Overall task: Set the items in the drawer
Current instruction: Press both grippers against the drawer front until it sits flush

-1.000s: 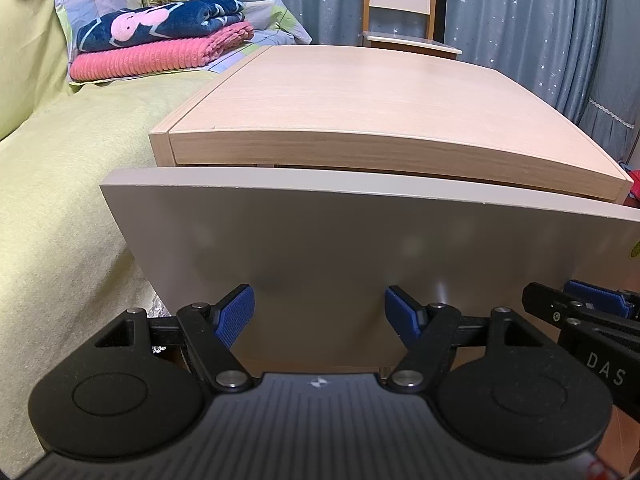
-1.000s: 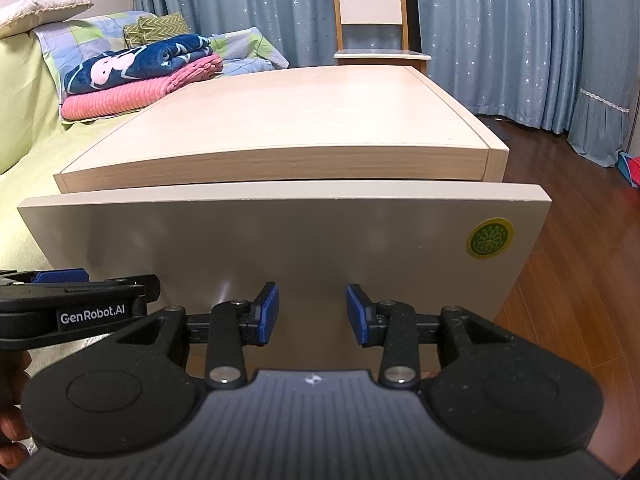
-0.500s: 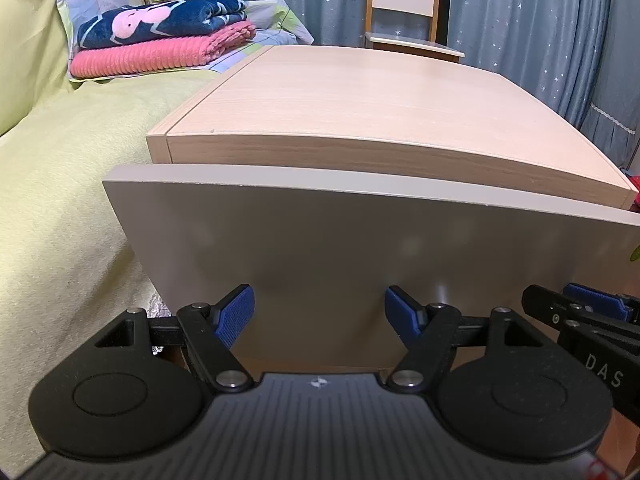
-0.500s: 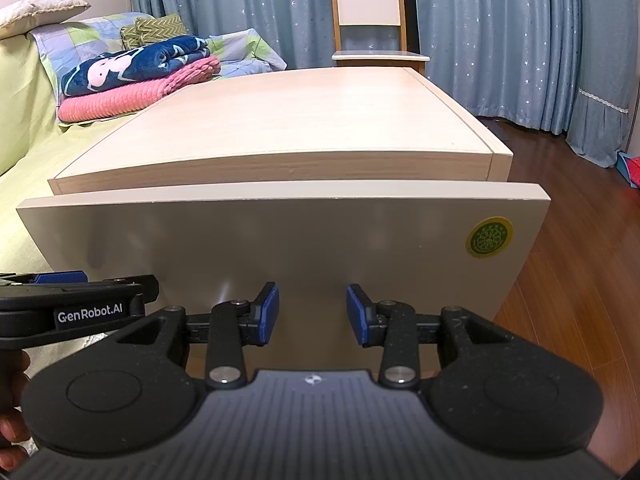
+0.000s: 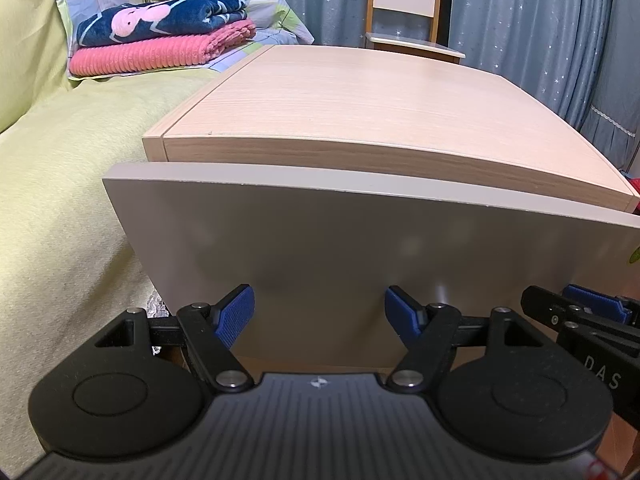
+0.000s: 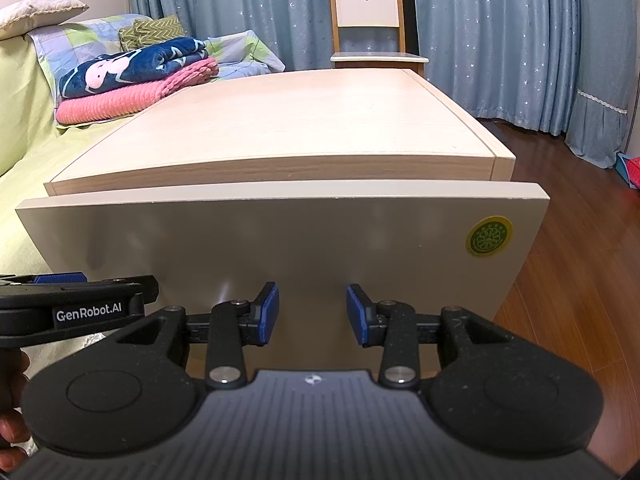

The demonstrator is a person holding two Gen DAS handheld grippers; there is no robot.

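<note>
Left wrist view: left gripper (image 5: pixel 319 312) sits low in front of the drawer front (image 5: pixel 360 256), blue-padded fingers (image 5: pixel 234 314) spread wide, nothing between them. The drawer front is a plain grey-beige panel, standing just proud of the light wood cabinet (image 5: pixel 360 100), with a narrow gap under the cabinet's top edge. Drawer interior not visible from here, so I cannot tell what is in it. The right gripper (image 5: pixel 592 312) shows at the right edge, alongside, at about the same height. Bed (image 5: pixel 60 200) with a yellow-green cover lies left of the cabinet; a folded pink blanket (image 5: pixel 160 52) with a navy patterned blanket (image 5: pixel 160 20) on top rests at its far end. A chair (image 5: pixel 404 8) stands behind the cabinet against the blue starred curtains (image 5: pixel 520 20).

Right wrist view: right gripper (image 6: pixel 313 312) is also released, fingers (image 6: pixel 267 312) apart and empty, facing the lower middle of the drawer front (image 6: pixel 240 240). Whether the tips touch the panel, I cannot tell. A round yellow-green sticker (image 6: pixel 489 236) is on the panel's upper right corner. The left gripper (image 6: pixel 76 304) comes in from the left, marked "GenRobot.AI", with part of a hand (image 6: pixel 12 420) below it. Wood floor (image 6: pixel 580 280) to the right of the cabinet (image 6: pixel 300 120). Same blankets, chair (image 6: pixel 366 12) and curtains behind.
</note>
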